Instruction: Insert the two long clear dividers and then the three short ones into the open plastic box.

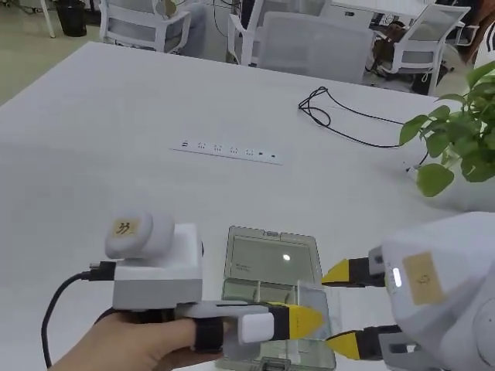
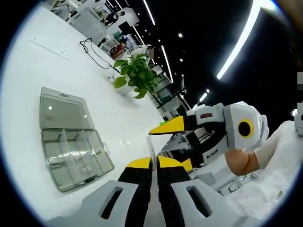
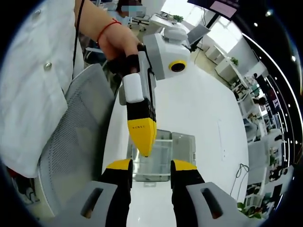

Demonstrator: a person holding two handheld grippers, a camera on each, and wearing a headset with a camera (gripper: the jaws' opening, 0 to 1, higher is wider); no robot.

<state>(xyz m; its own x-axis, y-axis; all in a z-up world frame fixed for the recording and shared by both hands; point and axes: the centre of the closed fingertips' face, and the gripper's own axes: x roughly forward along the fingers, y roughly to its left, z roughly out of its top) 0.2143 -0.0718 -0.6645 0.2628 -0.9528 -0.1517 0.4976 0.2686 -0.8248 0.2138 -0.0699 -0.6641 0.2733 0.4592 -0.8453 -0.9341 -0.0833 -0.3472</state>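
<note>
Left gripper (image 1: pixel 303 321) is clamped tight on a clear divider (image 1: pixel 312 298) and holds it upright over the open plastic box (image 1: pixel 272 259), down at six o'clock in the head view. Right gripper (image 1: pixel 339 308) sits at four o'clock, jaws spread wide, just beside that divider. Fitted dividers (image 2: pixel 75 146) stand inside the box on the white table (image 1: pixel 155 100).

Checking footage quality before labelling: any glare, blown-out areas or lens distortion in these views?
Head view: a bright glint sits on the box lid, and the clear divider nearly vanishes. Left gripper view: rolled fisheye, the table blown white. Right gripper view: the table edge bends.
</note>
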